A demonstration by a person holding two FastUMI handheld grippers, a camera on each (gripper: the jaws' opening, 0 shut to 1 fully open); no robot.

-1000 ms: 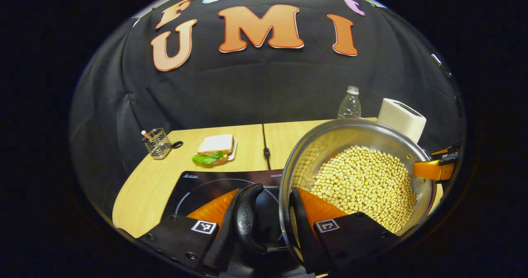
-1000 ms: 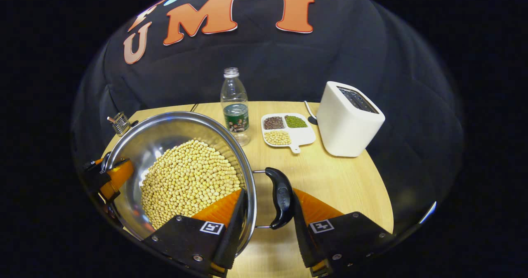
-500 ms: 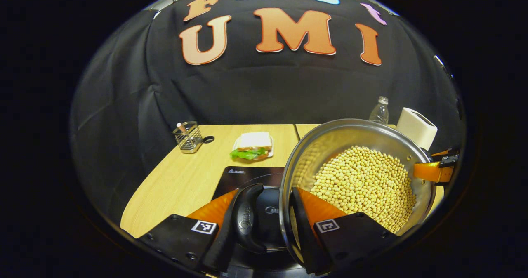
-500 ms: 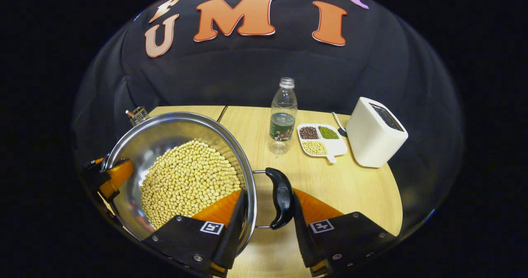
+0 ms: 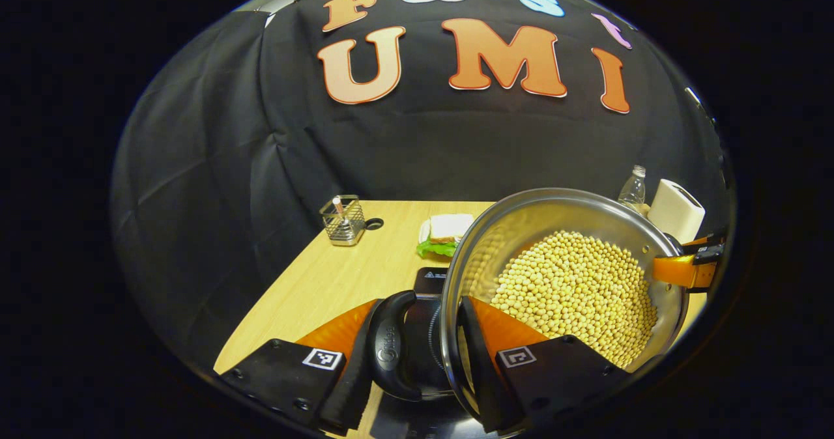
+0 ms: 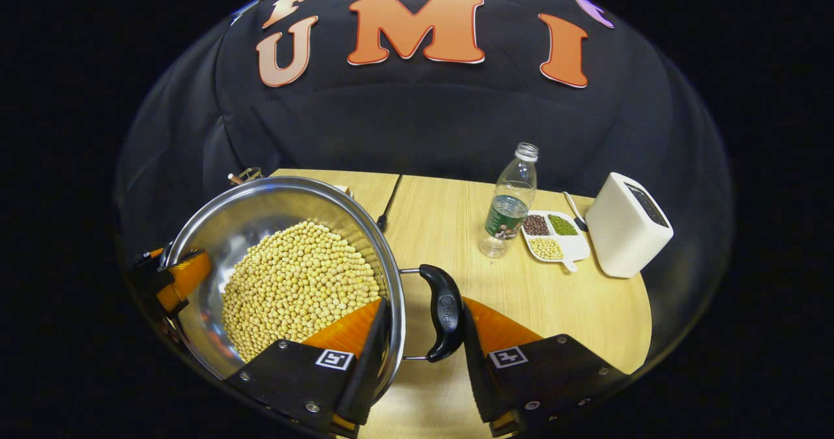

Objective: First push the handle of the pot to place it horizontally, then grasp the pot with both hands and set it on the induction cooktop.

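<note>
Aloft, the pot [image 5: 573, 283] of beans hangs between both tools: left tool [image 5: 417, 361] and right tool [image 6: 420, 348] each clamp rim and handle, above the cooktop [image 5: 427, 281]; bare desk [image 5: 326, 283] lies leftward.

So the light wood-grain bench [image 6: 456, 230] has a seam running front to back, with a thin black cable [image 6: 389, 202] lying along it. On the right half there's a clear plastic bottle with a dark label [image 6: 510, 201], standing upright, a white divided tray of beans [image 6: 555, 237] just beside it, and a white boxy toaster [image 6: 629, 225] near that. Over on the left there's a wire mesh holder [image 5: 341, 221], a sandwich with lettuce [image 5: 444, 235], and a black glass induction cooktop [image 5: 430, 281].
</note>
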